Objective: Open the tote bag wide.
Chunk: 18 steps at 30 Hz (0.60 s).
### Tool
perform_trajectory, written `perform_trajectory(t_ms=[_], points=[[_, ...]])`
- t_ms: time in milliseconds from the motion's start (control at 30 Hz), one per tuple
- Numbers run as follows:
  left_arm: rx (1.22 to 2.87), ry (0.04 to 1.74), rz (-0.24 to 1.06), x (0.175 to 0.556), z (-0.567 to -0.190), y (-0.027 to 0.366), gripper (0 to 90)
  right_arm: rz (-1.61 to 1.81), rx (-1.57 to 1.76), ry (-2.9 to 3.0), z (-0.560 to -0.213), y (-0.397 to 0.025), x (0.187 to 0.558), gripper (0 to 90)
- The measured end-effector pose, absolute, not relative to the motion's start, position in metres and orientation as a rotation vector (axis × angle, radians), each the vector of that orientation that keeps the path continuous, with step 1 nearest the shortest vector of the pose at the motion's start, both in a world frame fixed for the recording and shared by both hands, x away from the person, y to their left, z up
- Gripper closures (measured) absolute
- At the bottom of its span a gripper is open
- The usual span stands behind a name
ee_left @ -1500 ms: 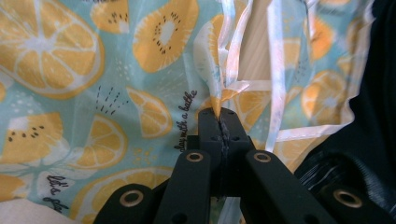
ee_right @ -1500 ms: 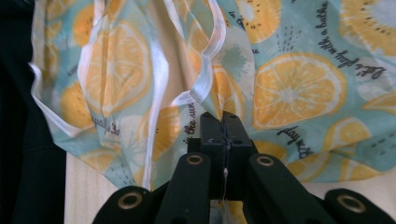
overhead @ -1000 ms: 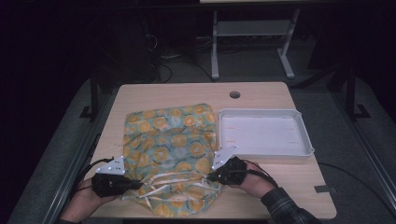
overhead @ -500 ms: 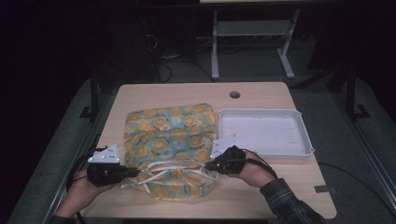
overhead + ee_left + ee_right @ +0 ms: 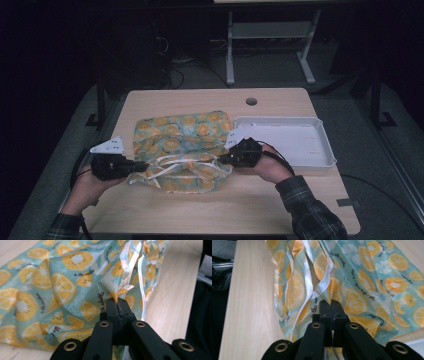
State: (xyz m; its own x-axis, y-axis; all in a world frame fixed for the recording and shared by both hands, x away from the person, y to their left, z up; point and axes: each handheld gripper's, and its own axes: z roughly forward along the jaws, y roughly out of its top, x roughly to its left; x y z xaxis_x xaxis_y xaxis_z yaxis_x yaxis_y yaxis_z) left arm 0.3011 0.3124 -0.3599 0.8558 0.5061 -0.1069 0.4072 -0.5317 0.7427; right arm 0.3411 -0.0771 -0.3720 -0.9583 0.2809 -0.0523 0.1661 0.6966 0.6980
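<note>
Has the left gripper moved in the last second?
Yes. The left gripper has slid outward toward the table's left edge, pulling the citrus-print bag wider.

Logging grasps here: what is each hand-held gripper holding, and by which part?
Both are shut on the patterned bag: left hand-held gripper and right hand-held gripper each pinch its white-trimmed opening edge, on opposite sides.

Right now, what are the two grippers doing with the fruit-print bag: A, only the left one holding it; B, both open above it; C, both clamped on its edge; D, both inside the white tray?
C: the left gripper and the right gripper each have their jaws closed on a pinch of the fruit-print bag, beside the white tray.
</note>
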Motion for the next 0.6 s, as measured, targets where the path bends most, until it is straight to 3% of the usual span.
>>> perform_trajectory(t_ms=[600], points=[[2.133,0.905,0.117,0.37,-0.383,0.315,89.5,1.03,0.576,2.719,-0.387,-0.064,0.402,88.8]])
